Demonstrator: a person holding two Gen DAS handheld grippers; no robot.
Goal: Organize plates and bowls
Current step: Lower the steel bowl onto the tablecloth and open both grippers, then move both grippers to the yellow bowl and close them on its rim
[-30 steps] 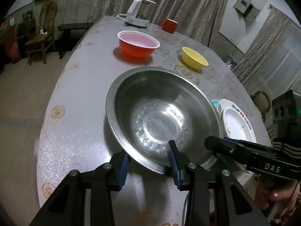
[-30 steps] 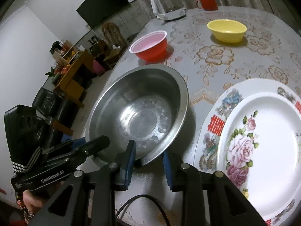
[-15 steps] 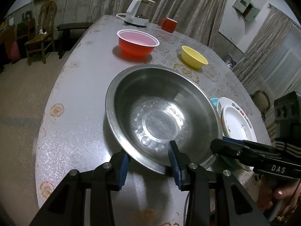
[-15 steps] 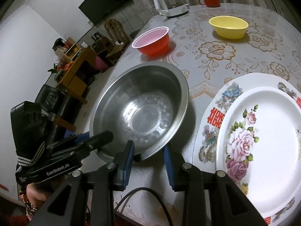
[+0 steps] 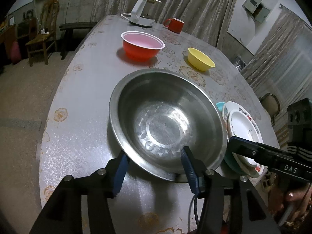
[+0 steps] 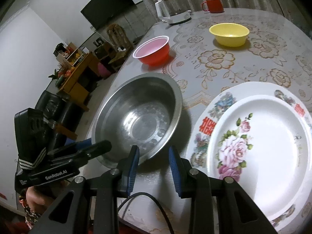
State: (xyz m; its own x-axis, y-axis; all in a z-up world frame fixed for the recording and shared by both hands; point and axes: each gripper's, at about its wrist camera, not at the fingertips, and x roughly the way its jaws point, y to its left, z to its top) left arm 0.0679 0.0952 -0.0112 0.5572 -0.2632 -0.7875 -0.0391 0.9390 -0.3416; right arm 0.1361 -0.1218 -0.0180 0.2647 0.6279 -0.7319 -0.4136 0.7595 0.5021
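Now the steel bowl [image 5: 165, 120] sits flat on the table [image 5: 78, 117], just beside the stacked plates [image 6: 263, 146]. My left gripper [image 5: 154, 163] straddles its near rim, jaws opening — I'd clear the rim fully before lifting away. My right gripper [image 6: 154, 159] hangs empty, pads apart.

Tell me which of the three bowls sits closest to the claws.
The steel bowl: big, metal, right at both claws. The red bowl and yellow bowl sit farther back.

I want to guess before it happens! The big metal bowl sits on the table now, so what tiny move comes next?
Probably draw the left gripper back: its jaws are opening around the rim of the steel bowl, which rests on the table beside the stacked plates.
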